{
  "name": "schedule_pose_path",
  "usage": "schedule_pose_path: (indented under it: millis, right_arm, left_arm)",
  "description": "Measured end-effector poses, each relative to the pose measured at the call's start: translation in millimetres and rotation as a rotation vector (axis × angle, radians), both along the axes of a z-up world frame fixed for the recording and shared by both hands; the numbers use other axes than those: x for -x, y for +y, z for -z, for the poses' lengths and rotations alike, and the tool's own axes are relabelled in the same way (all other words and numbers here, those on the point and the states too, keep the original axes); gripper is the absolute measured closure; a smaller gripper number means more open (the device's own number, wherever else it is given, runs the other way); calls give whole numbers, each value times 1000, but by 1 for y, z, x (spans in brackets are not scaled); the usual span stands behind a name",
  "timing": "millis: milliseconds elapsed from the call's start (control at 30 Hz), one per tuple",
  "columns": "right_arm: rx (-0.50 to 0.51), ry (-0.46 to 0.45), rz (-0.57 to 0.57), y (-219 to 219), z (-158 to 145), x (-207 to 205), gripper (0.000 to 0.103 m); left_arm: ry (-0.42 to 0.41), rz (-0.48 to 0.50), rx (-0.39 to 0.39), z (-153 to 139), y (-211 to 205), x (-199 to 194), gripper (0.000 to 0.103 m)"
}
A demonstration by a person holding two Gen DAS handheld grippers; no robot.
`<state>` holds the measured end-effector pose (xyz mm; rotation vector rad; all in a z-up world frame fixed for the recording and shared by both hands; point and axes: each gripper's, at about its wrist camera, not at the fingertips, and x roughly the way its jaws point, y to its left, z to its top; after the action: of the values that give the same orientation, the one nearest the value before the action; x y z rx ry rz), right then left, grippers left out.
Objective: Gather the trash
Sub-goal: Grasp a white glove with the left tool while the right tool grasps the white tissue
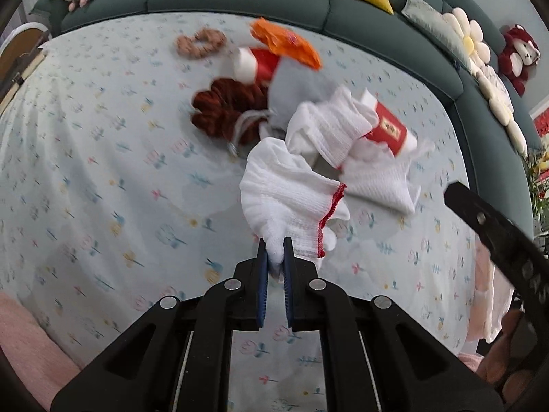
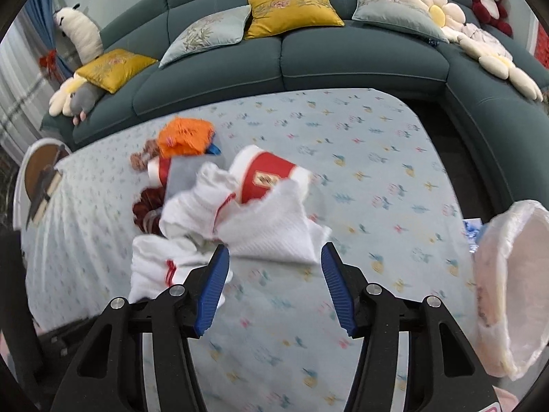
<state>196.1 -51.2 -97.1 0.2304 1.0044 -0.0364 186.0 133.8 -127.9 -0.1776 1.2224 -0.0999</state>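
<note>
My left gripper (image 1: 276,243) is shut on a white knit glove with a red cuff (image 1: 291,192), whose bunched fabric is pinched between the blue pads while the rest hangs toward the pile. A second white glove (image 1: 377,178) lies beside a red-and-white paper cup (image 1: 387,127). Further back are another cup (image 1: 257,63), an orange wrapper (image 1: 284,43) and a grey pouch (image 1: 295,86). My right gripper (image 2: 274,249) is open just over the near edge of the second white glove (image 2: 274,230), its pads apart from it. The red-and-white paper cup (image 2: 267,178) lies behind that glove.
A floral cloth (image 2: 377,171) covers the table. A bin lined with a pale pink bag (image 2: 514,274) stands off the table's right edge. A dark red scrunchie (image 1: 226,110) and a pink one (image 1: 200,43) lie in the pile. A green sofa (image 2: 308,55) with cushions wraps the back and right.
</note>
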Motion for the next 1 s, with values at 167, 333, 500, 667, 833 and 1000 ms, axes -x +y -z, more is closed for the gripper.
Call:
schedule_pose_path:
  millis: [167, 333, 500, 667, 833, 1000]
  right_arm:
    - [-53, 14, 27, 8, 8, -29, 55]
    - [-77, 45, 62, 14, 25, -53, 56]
    - [-68, 89, 64, 19, 43, -64, 69]
    - [-62, 133, 39, 20, 61, -54, 95]
    - [-37, 133, 22, 16, 61, -31, 101]
    - [-11, 97, 5, 7, 42, -8, 101]
  left_arm:
    - [-3, -22, 7, -2, 15, -8, 95]
    - [3, -27, 16, 2, 20, -14, 95]
    - [6, -27, 27, 5, 21, -17, 95]
    - [17, -15, 30, 10, 17, -15, 95]
    - [25, -3, 38, 10, 8, -10, 95]
    - [5, 32, 39, -1, -12, -1, 95]
